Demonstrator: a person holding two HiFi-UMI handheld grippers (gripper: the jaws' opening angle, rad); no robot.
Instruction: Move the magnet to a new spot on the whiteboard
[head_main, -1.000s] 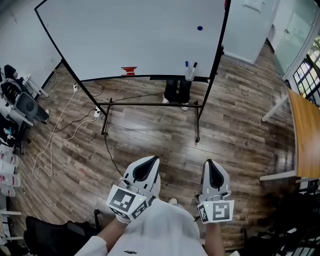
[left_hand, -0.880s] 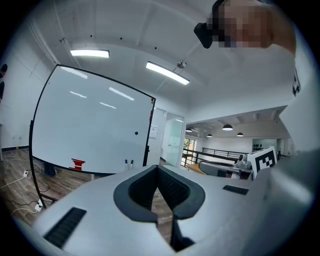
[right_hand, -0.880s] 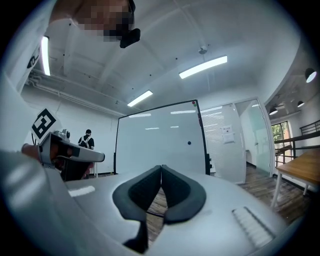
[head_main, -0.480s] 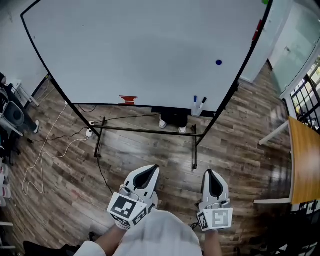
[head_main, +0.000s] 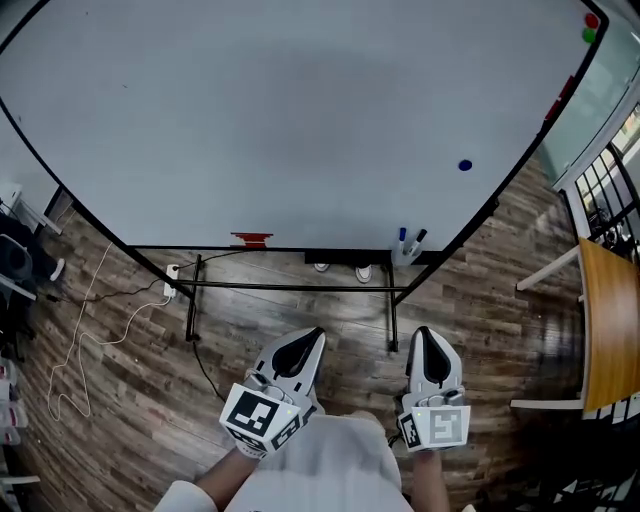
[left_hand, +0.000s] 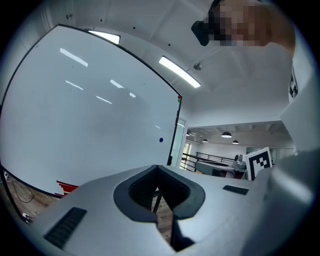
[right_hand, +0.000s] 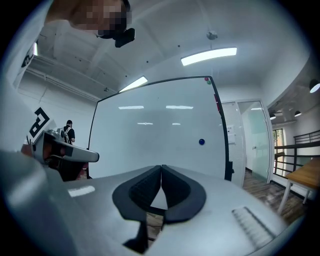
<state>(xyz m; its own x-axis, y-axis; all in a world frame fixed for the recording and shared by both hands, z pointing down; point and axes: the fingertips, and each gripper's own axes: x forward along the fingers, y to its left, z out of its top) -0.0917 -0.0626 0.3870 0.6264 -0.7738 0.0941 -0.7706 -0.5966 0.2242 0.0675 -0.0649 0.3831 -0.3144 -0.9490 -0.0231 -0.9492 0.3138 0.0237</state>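
Blue round magnet (head_main: 465, 165) on whiteboard (head_main: 280, 120), lower right area, well apart from both grippers. Left gripper (head_main: 311, 334) and right gripper (head_main: 424, 333): jaws together, empty. Magnet likely small, light, rigid, smooth; pinch across rim.

Whiteboard (head_main: 250, 120): top cut by frame edge. Person behind it hidden (only shoes (head_main: 363, 271) show). Red object (head_main: 251, 239) at its lower edge: too small to identify.
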